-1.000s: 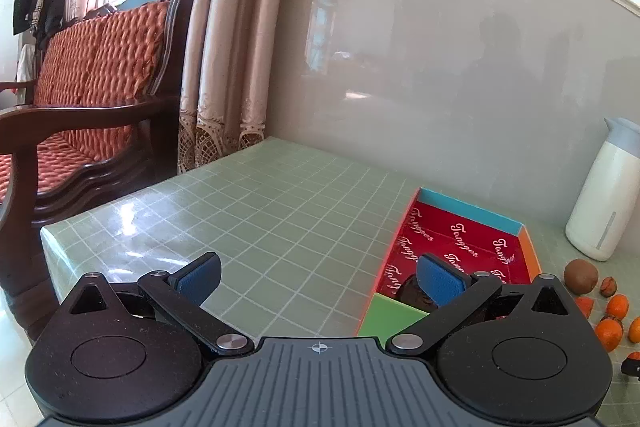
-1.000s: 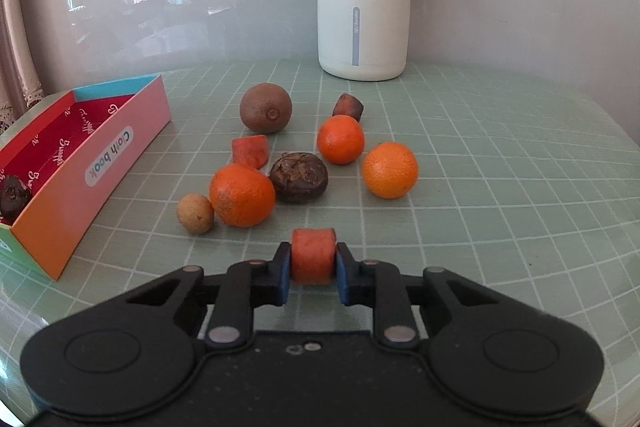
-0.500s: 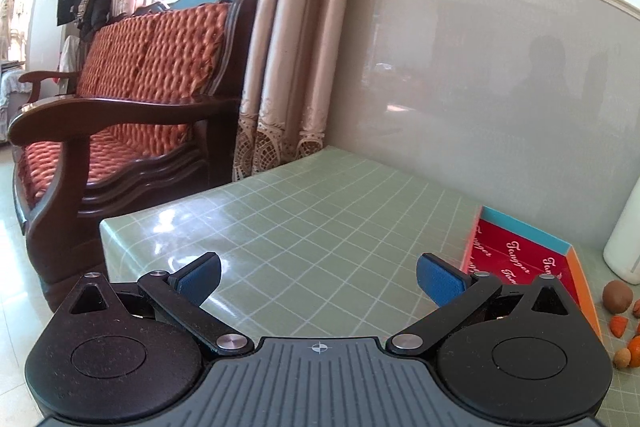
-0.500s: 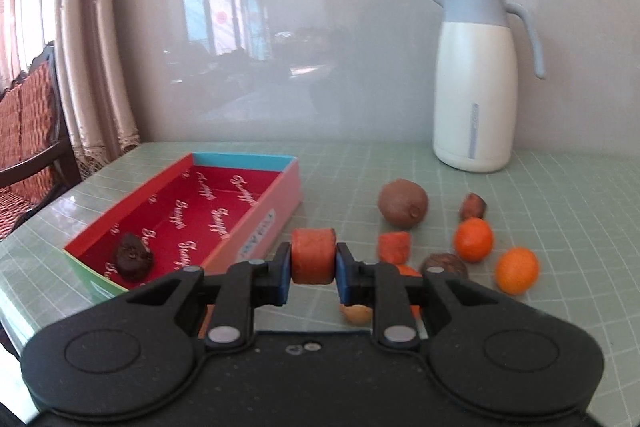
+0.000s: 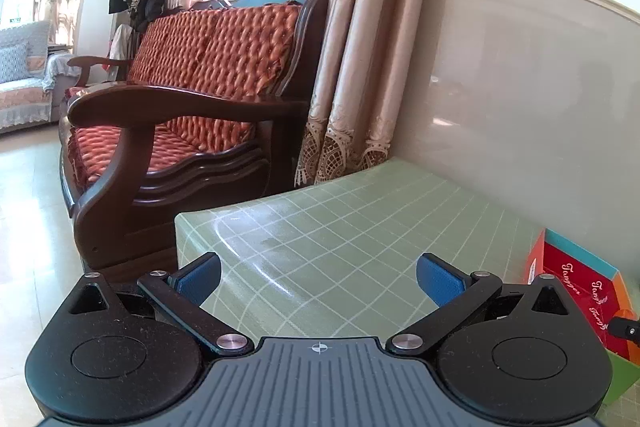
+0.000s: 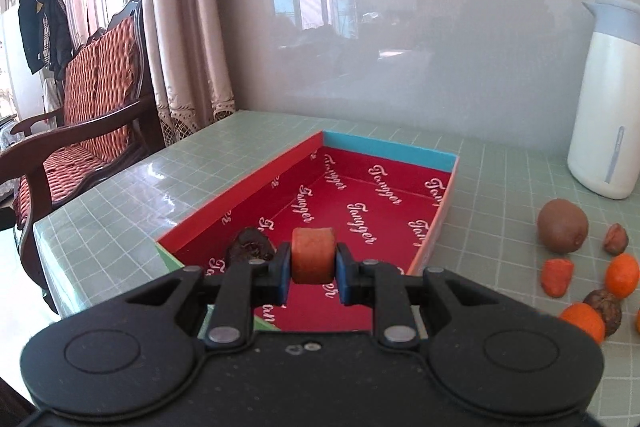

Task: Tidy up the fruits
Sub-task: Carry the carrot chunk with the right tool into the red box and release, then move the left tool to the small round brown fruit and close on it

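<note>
My right hand-held gripper (image 6: 314, 263) clamped on orange fruit chunk (image 6: 312, 255), poised above red box (image 6: 360, 219). Left hand-held gripper (image 5: 318, 277) wide open, empty. Risk: release near dark fruit (image 6: 250, 247), chunk rolls, bumps it. Box near end hidden behind gripper; loose fruit cut off at frame edge.

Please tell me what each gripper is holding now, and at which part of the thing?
The right gripper pinches a small orange cylinder-shaped fruit piece by its two opposite side faces, above the red-lined cardboard box. The left gripper is open and holds nothing.
</note>
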Action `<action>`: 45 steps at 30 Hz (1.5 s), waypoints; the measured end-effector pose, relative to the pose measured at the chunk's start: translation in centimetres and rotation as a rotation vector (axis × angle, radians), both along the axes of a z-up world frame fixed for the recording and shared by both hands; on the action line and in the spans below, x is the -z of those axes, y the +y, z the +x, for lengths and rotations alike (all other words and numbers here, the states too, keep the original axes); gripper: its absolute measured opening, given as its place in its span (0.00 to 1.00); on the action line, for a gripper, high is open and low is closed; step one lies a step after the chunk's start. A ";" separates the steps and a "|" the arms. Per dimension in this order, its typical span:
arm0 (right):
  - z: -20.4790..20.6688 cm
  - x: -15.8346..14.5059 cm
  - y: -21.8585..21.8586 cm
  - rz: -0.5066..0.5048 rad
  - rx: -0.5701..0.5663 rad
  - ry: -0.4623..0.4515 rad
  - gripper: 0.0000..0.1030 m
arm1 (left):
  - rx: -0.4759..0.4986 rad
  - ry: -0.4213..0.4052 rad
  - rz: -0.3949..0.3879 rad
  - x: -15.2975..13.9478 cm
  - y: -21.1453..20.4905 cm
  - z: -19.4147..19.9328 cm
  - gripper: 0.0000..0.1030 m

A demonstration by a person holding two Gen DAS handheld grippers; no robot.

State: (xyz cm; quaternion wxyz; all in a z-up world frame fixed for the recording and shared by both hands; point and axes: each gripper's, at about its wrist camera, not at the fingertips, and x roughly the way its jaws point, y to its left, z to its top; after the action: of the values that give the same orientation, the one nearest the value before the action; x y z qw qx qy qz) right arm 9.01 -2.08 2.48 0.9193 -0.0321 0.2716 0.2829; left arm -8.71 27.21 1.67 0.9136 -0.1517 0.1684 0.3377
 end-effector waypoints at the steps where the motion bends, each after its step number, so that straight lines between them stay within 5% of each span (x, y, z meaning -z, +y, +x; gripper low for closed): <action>1: 0.1 0.1 0.3 -0.006 -0.004 0.005 0.20 | -0.003 0.002 0.000 0.1 0.1 0.0 1.00; 24: 0.5 1.0 1.5 -0.018 -0.033 0.043 0.30 | 0.019 0.012 0.017 0.0 -0.8 0.5 1.00; 27: 0.3 0.7 1.2 -0.017 -0.011 0.015 0.44 | 0.026 0.013 0.011 0.0 -1.0 0.7 1.00; 29: 0.1 0.4 0.8 -0.017 0.014 -0.012 0.69 | 0.035 0.016 0.015 0.0 -1.4 1.0 1.00; 30: -0.1 0.2 0.6 -0.015 0.029 -0.030 0.73 | 0.042 0.018 0.018 -0.1 -1.7 1.2 1.00; 45: -0.2 -0.9 -5.5 0.024 0.222 -0.079 0.93 | 0.189 0.036 0.054 -0.8 -7.6 4.3 1.00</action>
State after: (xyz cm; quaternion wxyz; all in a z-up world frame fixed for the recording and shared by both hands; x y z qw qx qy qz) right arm 8.79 -7.56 3.37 0.9553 -0.0019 0.2338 0.1812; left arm -4.41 19.64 2.46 0.9420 -0.1042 0.1892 0.2569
